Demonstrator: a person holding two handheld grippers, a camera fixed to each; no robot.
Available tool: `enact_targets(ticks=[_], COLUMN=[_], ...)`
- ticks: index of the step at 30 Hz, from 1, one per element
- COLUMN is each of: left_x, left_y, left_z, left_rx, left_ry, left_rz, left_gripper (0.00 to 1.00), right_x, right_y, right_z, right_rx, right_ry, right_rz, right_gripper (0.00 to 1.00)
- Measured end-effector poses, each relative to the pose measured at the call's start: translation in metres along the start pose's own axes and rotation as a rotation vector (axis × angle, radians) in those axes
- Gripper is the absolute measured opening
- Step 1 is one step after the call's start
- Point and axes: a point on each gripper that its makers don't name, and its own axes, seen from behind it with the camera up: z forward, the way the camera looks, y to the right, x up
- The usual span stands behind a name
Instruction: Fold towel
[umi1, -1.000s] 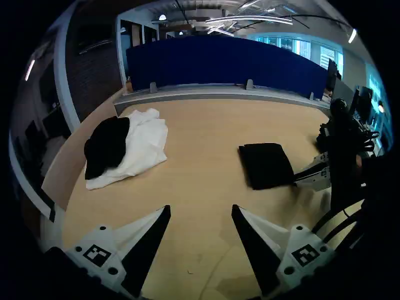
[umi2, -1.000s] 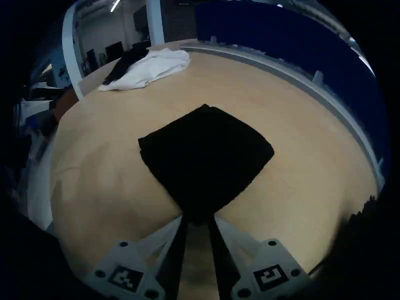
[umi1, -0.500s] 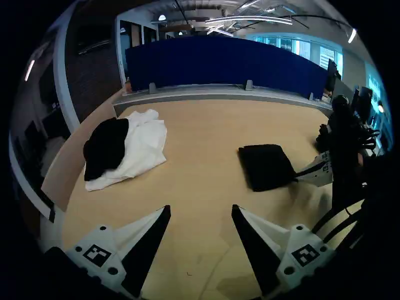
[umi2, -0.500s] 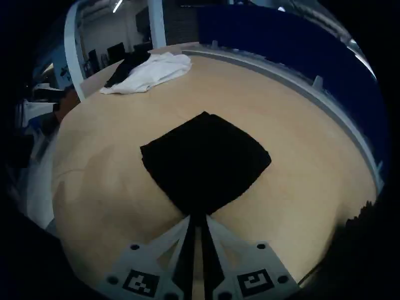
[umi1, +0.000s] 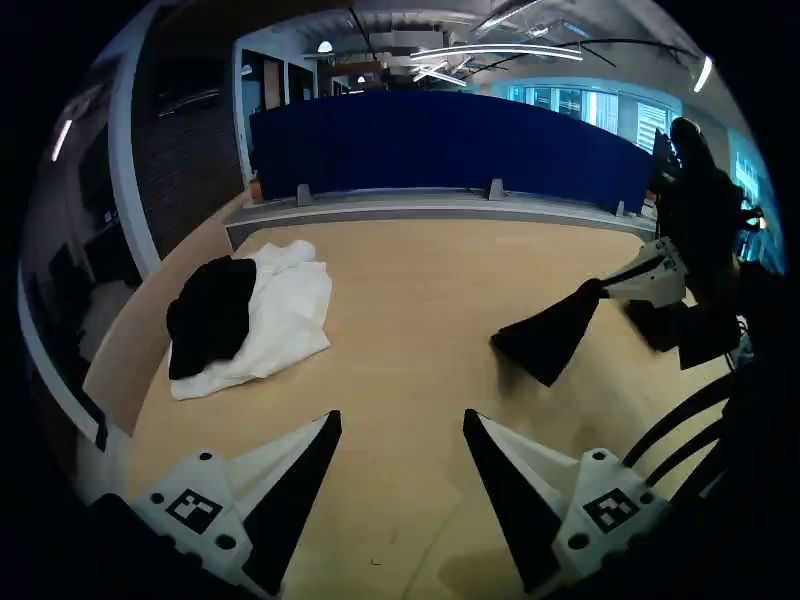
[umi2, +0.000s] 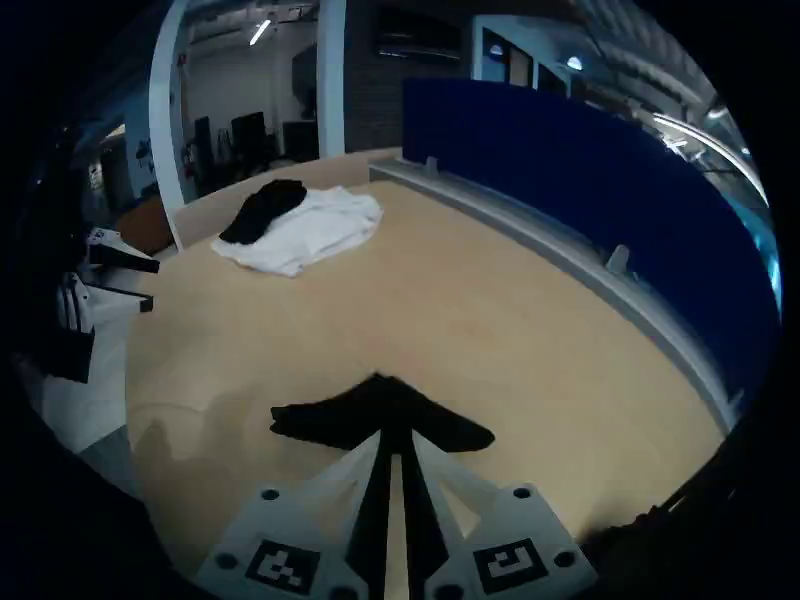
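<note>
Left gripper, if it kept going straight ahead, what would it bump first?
Probably the bare table: the left gripper aims at open wood between the cloth pile and the black towel hanging from the right gripper. Depth is hard to judge.

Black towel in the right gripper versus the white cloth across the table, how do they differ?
The black towel hangs pinched in the right gripper; the white cloth lies loose on the table. The white cloth is crumpled with a dark cloth on it; the black towel carries nothing. Both are fabric.
</note>
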Motion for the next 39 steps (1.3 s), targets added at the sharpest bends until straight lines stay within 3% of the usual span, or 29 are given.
enact_targets(ticks=[6, 10, 18, 27, 39], left_x=[0.012, 0.016, 0.021, 0.024, 0.028], left_y=[0.001, 0.001, 0.004, 0.003, 0.009], left_z=[-0.001, -0.002, -0.002, -0.002, 0.003], left_rx=[-0.001, -0.002, -0.006, -0.008, -0.015], left_ry=[0.028, 0.04, 0.049, 0.047, 0.041], left_rz=[-0.003, -0.006, -0.005, 0.0, 0.002], left_gripper=[0.9, 0.9, 0.9, 0.9, 0.9], right_x=[0.048, 0.064, 0.071, 0.077, 0.069], right_y=[0.02, 0.031, 0.051, 0.088, 0.173], right_z=[-0.028, -0.039, -0.05, -0.072, -0.117], right_rx=[-0.014, -0.027, -0.047, -0.074, -0.177], right_ry=[0.062, 0.082, 0.091, 0.103, 0.093], right_rz=[-0.021, -0.029, -0.021, 0.0, 0.024], right_gripper=[0.07, 0.07, 0.07, 0.07, 0.07])
